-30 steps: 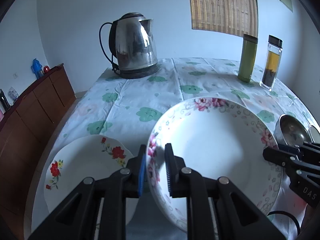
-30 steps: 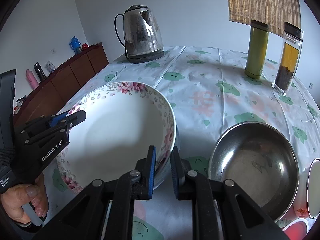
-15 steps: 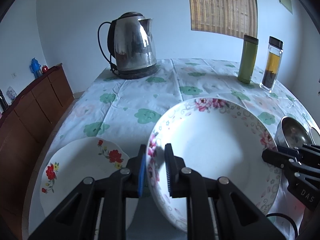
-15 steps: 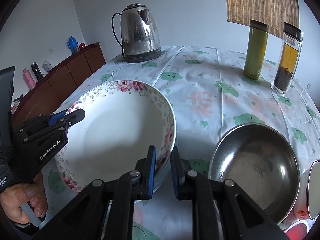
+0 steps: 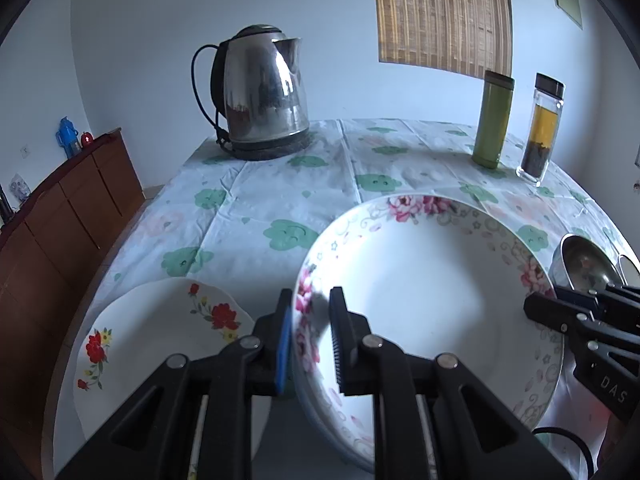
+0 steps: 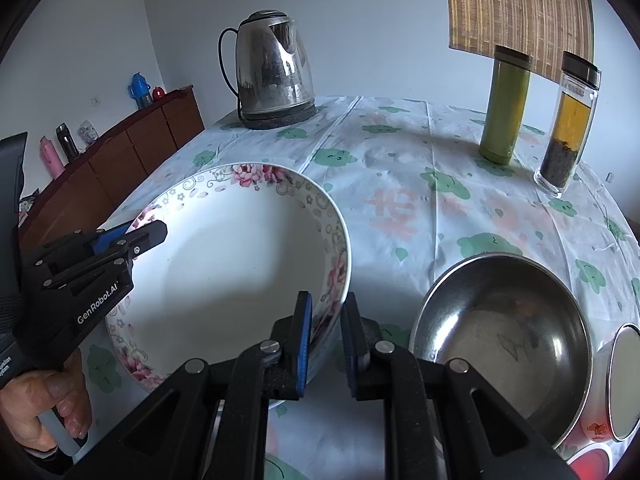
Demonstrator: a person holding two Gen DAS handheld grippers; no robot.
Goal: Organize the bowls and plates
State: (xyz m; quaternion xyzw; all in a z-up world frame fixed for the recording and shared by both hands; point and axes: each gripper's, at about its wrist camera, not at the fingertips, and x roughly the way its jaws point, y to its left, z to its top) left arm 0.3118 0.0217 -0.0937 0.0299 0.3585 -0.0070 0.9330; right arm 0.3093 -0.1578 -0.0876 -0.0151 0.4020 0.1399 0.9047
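Observation:
A large white bowl (image 5: pixel 432 300) (image 6: pixel 232 268) with pink flowers along its rim is held from both sides over the tablecloth. My left gripper (image 5: pixel 310 320) is shut on its left rim, one finger inside and one outside. On the opposite rim my right gripper (image 6: pixel 325 320) is shut the same way. Each gripper also shows in the other's view: the right gripper (image 5: pixel 536 308) at the far rim, the left gripper (image 6: pixel 156 232) with a hand below it. A white plate (image 5: pixel 160 344) with red flowers lies left of the bowl. A steel bowl (image 6: pixel 504 344) (image 5: pixel 580 264) sits to the right.
A steel kettle (image 5: pixel 260 96) stands at the back of the table (image 6: pixel 400 160), a green flask (image 6: pixel 506 108) and a glass tea bottle (image 6: pixel 568 128) at the back right. Another round dish (image 6: pixel 624 380) shows at the right edge. A wooden sideboard (image 5: pixel 60 220) runs along the left.

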